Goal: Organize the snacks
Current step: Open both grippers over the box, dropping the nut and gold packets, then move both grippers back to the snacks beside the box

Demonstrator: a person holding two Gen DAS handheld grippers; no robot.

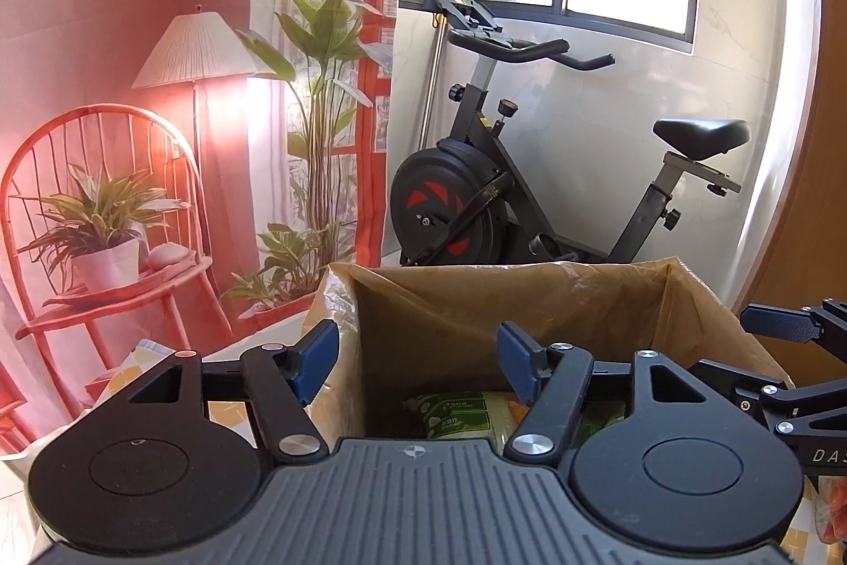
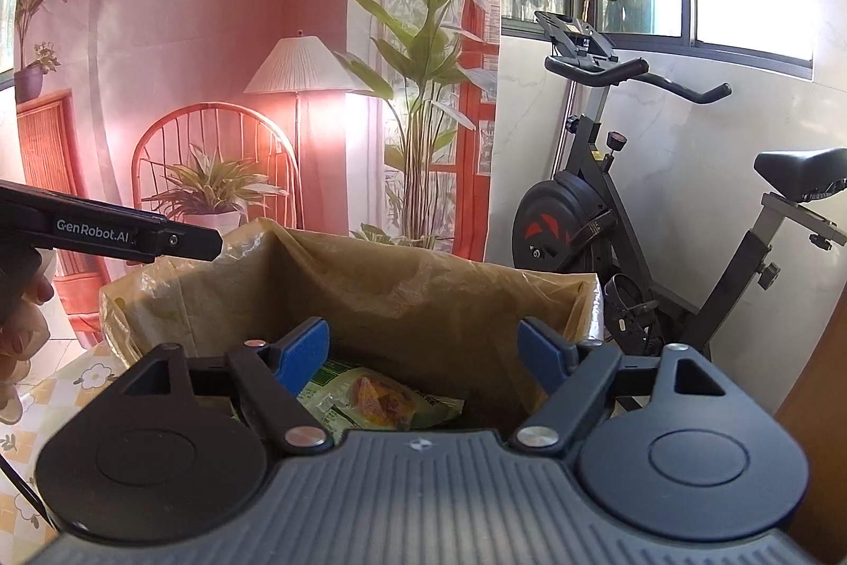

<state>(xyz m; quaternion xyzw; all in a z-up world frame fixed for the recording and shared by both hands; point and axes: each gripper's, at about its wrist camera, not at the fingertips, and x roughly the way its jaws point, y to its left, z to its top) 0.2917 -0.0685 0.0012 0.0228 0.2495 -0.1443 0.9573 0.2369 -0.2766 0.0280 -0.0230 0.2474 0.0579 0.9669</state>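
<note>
A brown box lined with a clear plastic bag stands in front of both grippers; it also shows in the right wrist view. Green snack packets lie at its bottom; in the right wrist view one clear-windowed packet with orange pieces shows. My left gripper is open and empty above the box's near rim. My right gripper is open and empty over the box. The right gripper's fingers show at the left wrist view's right edge. The left gripper's body shows at the right wrist view's left.
An exercise bike stands behind the box against a white wall under a window. A printed backdrop with chair, lamp and plants hangs at left. A floral yellow-checked tablecloth lies under the box.
</note>
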